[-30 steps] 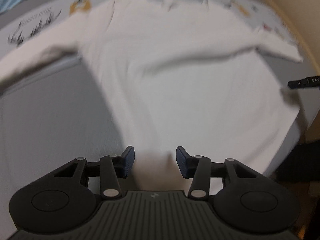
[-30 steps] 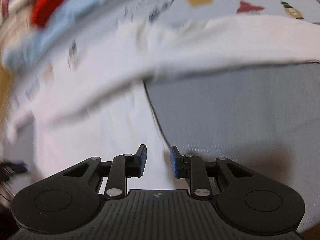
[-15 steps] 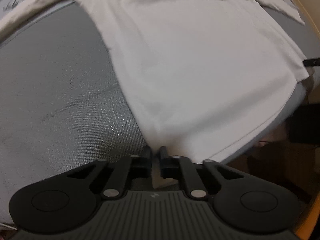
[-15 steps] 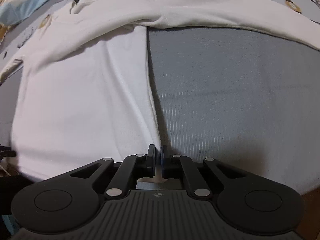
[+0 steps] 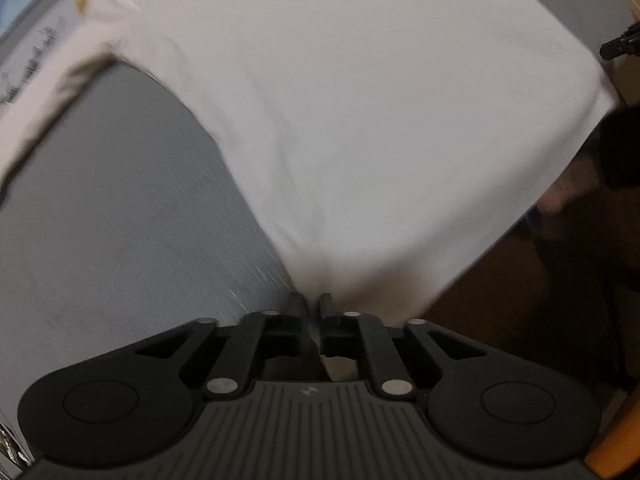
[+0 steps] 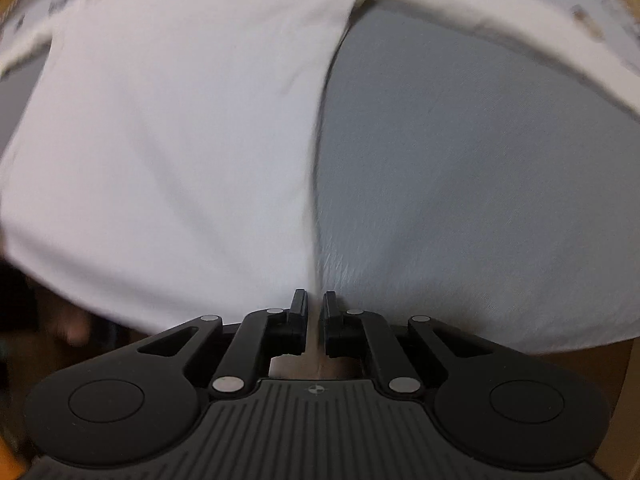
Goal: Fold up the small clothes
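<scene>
A white long-sleeved shirt (image 5: 360, 120) lies spread on a grey surface (image 5: 120, 220), its body stretching away from me. My left gripper (image 5: 314, 300) is shut on the shirt's near hem at its left corner. In the right wrist view the same shirt (image 6: 160, 140) fills the left half, and my right gripper (image 6: 315, 298) is shut on the hem at its right corner. The hem is lifted and pulled taut between the two grippers. One sleeve (image 6: 500, 28) runs off to the right across the grey surface (image 6: 480, 180). Both views are motion-blurred.
A printed light-coloured sheet (image 5: 36, 52) lies beyond the shirt at the far side. The surface's near edge drops to dark floor (image 5: 540, 280) on the right. The other gripper's tip (image 5: 620, 44) shows at the right edge of the left wrist view.
Both grippers closed on the shirt's near hem corners about half a second ago. Since then they have lifted the hem, and the cloth now rises taut from the surface.
</scene>
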`<state>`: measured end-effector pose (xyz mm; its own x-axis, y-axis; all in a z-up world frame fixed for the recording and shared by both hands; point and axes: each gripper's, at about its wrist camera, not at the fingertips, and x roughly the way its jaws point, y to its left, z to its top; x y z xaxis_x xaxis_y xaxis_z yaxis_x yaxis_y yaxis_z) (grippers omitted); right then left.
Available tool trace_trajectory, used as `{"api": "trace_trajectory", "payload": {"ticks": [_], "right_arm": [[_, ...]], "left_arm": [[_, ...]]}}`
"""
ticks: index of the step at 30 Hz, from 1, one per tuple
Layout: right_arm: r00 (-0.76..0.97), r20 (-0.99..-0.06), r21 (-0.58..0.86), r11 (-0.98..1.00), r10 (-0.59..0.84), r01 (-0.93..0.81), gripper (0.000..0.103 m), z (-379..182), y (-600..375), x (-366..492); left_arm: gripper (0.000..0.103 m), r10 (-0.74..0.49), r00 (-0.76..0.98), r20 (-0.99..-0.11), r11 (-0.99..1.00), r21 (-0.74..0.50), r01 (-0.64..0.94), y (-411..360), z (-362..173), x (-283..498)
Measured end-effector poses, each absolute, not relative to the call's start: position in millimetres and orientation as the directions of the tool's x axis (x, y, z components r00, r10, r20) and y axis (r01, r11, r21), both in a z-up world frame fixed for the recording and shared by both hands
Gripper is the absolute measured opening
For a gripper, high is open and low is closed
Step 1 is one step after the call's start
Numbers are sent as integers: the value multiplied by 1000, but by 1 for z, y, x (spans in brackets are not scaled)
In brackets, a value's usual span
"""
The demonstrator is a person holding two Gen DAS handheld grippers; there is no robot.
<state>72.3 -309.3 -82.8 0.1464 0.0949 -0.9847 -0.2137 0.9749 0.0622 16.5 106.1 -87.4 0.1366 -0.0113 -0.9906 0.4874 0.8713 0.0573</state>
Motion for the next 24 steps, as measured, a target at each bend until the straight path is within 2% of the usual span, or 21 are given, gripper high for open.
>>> {"api": "trace_trajectory", "payload": {"ticks": [2, 5, 6, 8, 10, 13, 16, 17, 20, 22, 24], "right_arm": [[232, -967, 61, 979, 107, -196, 18, -71, -310, 77], [281, -947, 98, 973, 155, -208, 19, -65, -307, 79], [269, -946, 124, 967, 184, -224, 19, -69, -302, 81], [212, -955, 145, 951, 206, -272, 19, -82, -289, 84], [125, -983, 86, 939, 134, -333, 19, -101, -277, 82], [128, -985, 69, 938, 119, -340, 20, -101, -276, 84], [112, -991, 33, 928, 80, -371, 20, -108, -273, 85], [110, -991, 33, 928, 79, -372, 20, -107, -270, 89], [153, -982, 61, 948, 113, -313, 20, -95, -273, 97], [237, -960, 79, 953, 152, -291, 21, -78, -270, 100], [315, -935, 82, 963, 164, -258, 24, -63, -270, 104]], "left_arm": [[18, -67, 177, -982, 887, 23, 461, 106, -76, 20], [18, -138, 161, -977, 886, -49, 460, 96, -81, 25], [18, -142, 127, -982, 879, -67, 471, 91, -88, 26], [18, -70, 50, -996, 850, -34, 526, 77, -110, 18], [18, -37, 61, -997, 807, 6, 590, 69, -111, 10], [19, -140, 102, -985, 872, -73, 484, 81, -95, 21], [18, -58, 50, -997, 845, -23, 534, 81, -114, 16], [18, -62, 55, -997, 837, -22, 547, 78, -110, 16], [20, -149, 169, -974, 888, -57, 456, 89, -81, 30], [29, -174, 308, -935, 922, -45, 383, 104, -55, 40], [41, -145, 433, -890, 960, -20, 280, 123, -34, 51]]}}
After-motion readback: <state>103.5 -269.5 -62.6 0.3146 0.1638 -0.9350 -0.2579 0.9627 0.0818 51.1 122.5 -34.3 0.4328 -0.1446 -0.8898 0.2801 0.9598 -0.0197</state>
